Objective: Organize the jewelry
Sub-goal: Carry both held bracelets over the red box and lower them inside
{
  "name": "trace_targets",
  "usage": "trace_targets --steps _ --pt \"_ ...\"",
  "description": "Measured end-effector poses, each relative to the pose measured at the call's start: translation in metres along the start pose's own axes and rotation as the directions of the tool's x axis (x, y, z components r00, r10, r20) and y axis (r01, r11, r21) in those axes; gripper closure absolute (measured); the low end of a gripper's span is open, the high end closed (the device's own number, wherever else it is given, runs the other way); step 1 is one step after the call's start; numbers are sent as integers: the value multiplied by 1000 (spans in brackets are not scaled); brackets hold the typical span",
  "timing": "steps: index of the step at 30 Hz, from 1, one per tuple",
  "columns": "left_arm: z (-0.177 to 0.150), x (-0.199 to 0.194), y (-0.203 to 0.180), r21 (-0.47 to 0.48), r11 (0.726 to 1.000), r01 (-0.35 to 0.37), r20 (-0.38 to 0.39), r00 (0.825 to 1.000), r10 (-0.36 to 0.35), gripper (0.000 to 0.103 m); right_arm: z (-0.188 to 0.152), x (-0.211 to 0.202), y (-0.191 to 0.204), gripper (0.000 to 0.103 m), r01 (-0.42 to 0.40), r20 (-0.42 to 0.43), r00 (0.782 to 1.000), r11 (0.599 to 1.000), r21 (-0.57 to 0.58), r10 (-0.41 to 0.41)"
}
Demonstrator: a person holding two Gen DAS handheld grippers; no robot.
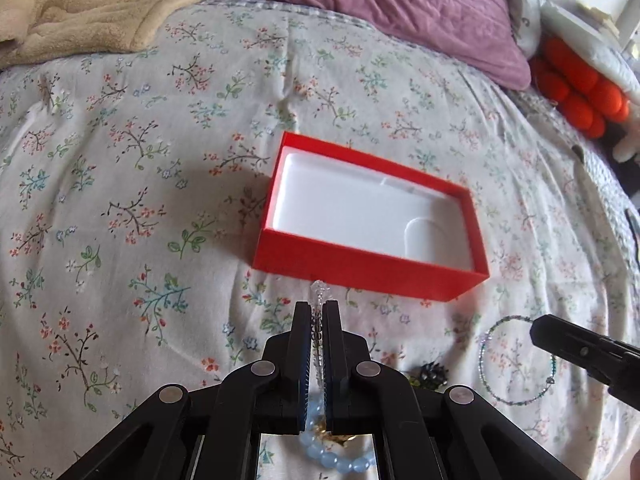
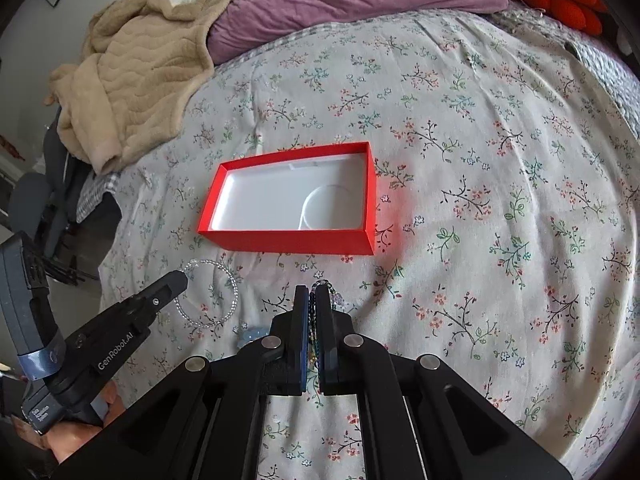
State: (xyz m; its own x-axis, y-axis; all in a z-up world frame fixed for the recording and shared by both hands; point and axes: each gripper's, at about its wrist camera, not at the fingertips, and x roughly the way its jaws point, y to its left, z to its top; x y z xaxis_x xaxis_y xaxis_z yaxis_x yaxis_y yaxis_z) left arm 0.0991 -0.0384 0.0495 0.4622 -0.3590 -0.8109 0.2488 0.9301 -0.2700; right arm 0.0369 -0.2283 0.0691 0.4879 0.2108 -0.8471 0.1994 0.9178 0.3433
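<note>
Both grippers are clamped on thin beaded loops, so a slip is the likeliest failure. The left gripper pinches a clear bead bracelet by a few beads; in the right wrist view it hangs as a ring at lower left. The right gripper grips a green-blue bead strand. Either could snag or swing wide of the red box, which sits open, white-lined and empty at frame centre. A pale blue bead bracelet lies on the floral bedspread at the bottom.

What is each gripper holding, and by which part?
Left gripper: clear bead bracelet, pinched on its strand. Right gripper: dark beaded bracelet, likewise.
</note>
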Motion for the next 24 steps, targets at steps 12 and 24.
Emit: trace_targets --steps 12,24 --pt "61 4 -10 -15 982 189 52 981 -188 103 53 -4 16 100 3 80 997 1000 -14 -2" --pt "78 71 11 -103 967 232 21 973 -231 103 82 22 14 100 -50 81 995 997 -64 55"
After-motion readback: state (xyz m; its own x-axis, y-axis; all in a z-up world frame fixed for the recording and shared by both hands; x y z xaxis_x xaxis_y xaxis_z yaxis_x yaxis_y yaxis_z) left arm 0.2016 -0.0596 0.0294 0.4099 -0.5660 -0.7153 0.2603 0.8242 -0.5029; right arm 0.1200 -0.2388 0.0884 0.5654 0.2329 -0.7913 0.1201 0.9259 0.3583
